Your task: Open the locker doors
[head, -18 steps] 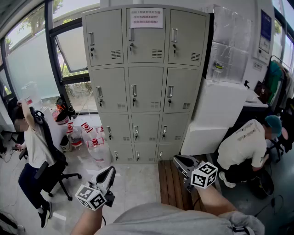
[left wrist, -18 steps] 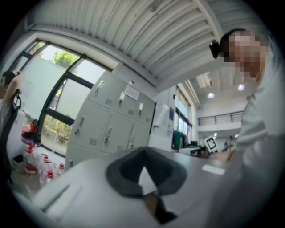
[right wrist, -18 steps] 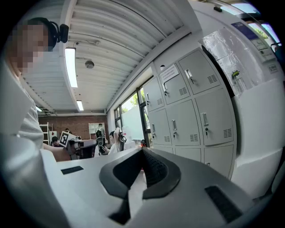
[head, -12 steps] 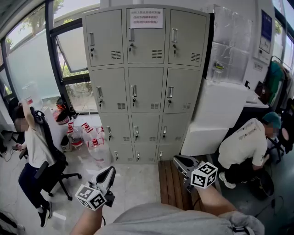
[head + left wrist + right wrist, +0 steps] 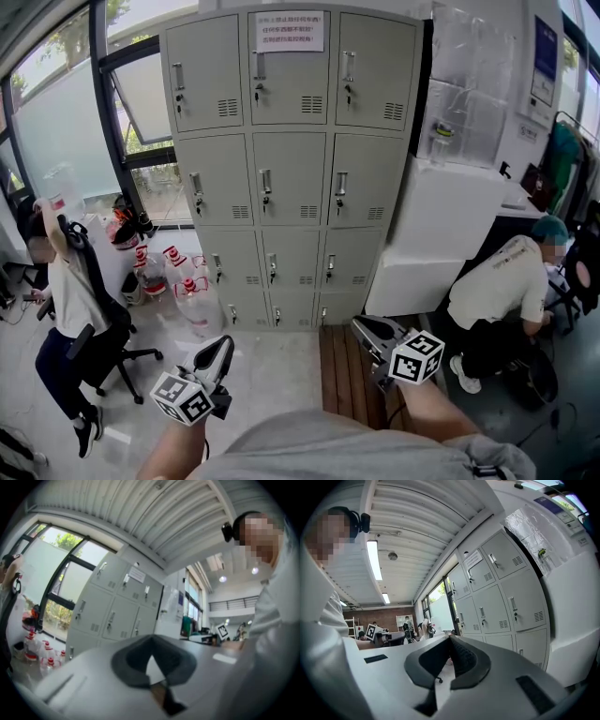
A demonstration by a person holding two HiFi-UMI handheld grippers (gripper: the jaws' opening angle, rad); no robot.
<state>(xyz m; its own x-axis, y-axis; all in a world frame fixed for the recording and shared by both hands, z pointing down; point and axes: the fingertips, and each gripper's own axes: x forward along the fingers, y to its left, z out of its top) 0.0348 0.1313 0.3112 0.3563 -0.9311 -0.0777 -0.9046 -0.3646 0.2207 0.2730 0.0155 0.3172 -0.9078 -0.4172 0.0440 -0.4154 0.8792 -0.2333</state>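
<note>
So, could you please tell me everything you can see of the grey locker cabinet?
The locker cabinet is pale grey, apparently painted metal, and stands upright on the floor. It has three columns of four doors, all shut, each with a vertical handle, a lock and a vent grille. A white notice with red print is stuck on the top middle door. A white block stands close beside its right side.
</note>
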